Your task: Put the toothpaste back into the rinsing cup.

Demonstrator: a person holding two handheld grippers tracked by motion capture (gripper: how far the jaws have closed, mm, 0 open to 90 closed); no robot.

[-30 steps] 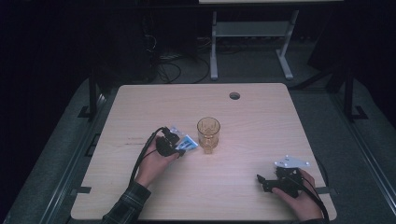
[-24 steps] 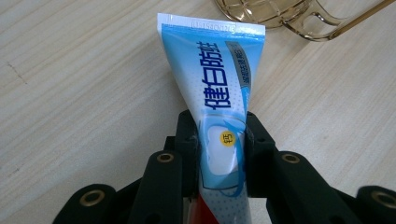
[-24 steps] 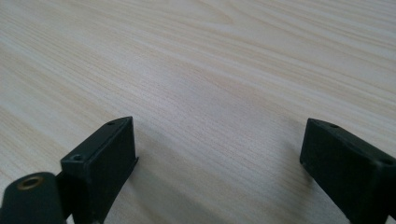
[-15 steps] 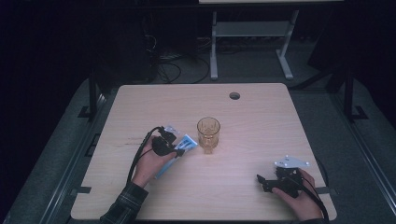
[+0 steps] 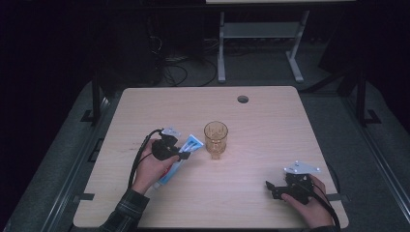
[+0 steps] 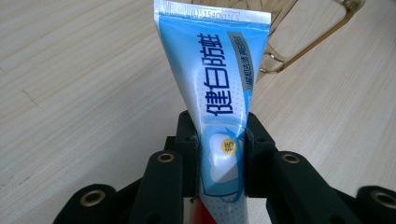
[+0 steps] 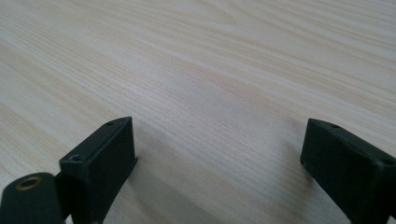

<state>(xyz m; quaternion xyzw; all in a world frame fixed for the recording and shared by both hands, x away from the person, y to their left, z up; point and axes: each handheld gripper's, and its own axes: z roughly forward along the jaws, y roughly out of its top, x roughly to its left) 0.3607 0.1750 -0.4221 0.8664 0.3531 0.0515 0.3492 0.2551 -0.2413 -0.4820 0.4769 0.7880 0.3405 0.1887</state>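
- Since the earlier high view, the left hand [image 5: 153, 166] has drawn slightly back toward the near edge with the toothpaste tube [image 5: 180, 158], and the forearm now lies more steeply along the table; the right hand [image 5: 309, 203] has kept its place.
- High view: the left forearm, in a plaid sleeve [image 5: 123, 212], comes in from the bottom edge and angles up and to the right across the wooden table [image 5: 270, 125]. The left gripper [image 5: 180, 153] is clamped on the tube. The tube's long axis runs diagonally, its flat crimped end pointing up and right toward the amber glass mug [image 5: 215, 137] and its other end low beside the hand, nearer the table's front edge. The crimped end stands just beside the mug; whether they touch I cannot tell.
- High view: the right hand lies near the front right corner, well apart from the mug, and the right gripper [image 5: 270, 187] points left across the table.
- Left gripper view: the left gripper's [image 6: 221, 142] two black jaws press on either side of the tube's [image 6: 219, 70] lower body. The tube rises straight away from the camera, widening to its silver crimp at the top, with blue printed lettering running along its length. The mug's handle [image 6: 303, 46] shows behind the crimp.
- Right gripper view: the right gripper's [image 7: 219, 149] jaws stand wide apart, low over bare wood, with nothing between them.
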